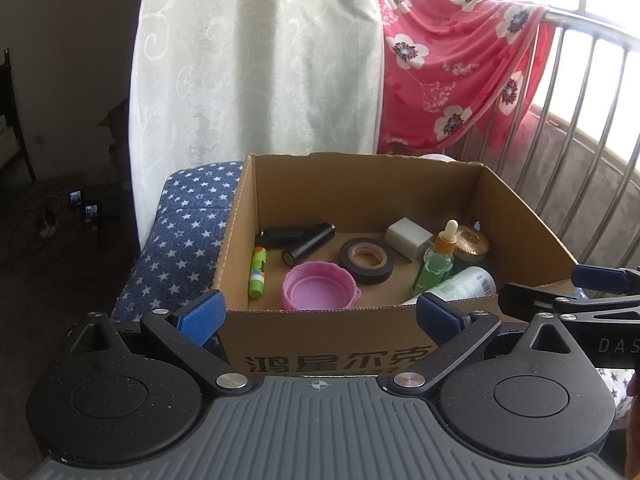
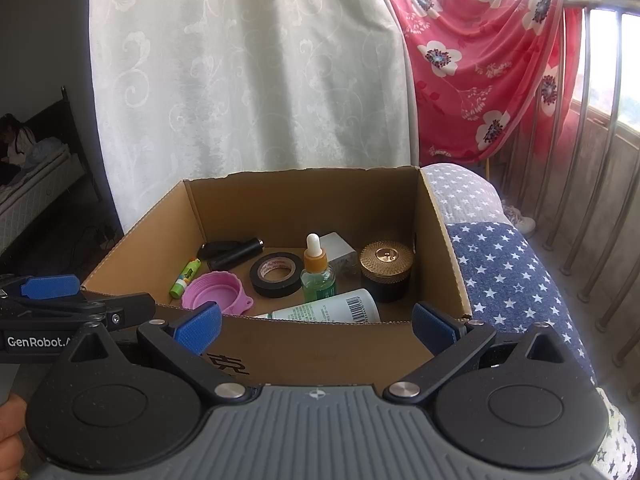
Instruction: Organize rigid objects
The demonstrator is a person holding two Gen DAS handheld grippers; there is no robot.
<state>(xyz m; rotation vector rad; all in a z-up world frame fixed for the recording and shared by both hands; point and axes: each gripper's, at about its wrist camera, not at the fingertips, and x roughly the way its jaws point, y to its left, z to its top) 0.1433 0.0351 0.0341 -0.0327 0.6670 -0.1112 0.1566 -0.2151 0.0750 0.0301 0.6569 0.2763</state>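
An open cardboard box (image 1: 320,344) (image 2: 320,354) sits on a star-patterned cushion. Inside lie a green glue stick (image 1: 257,273) (image 2: 185,273), a pink lid (image 1: 318,286) (image 2: 214,293), a roll of black tape (image 1: 366,260) (image 2: 276,274), a black cylinder (image 1: 308,245) (image 2: 236,256), a green dropper bottle (image 1: 436,262) (image 2: 317,274), a white bottle on its side (image 1: 460,286) (image 2: 332,308), a white block (image 1: 409,238) and a gold-lidded jar (image 2: 386,270) (image 1: 472,243). My left gripper (image 1: 318,316) and right gripper (image 2: 318,324) hover open and empty at the box's near wall.
A white curtain (image 1: 256,60) hangs behind the box, with a red floral cloth (image 1: 452,68) over a metal railing (image 1: 580,132) to the right. The star cushion (image 1: 180,248) (image 2: 508,272) extends to both sides. A bed (image 2: 32,184) stands far left.
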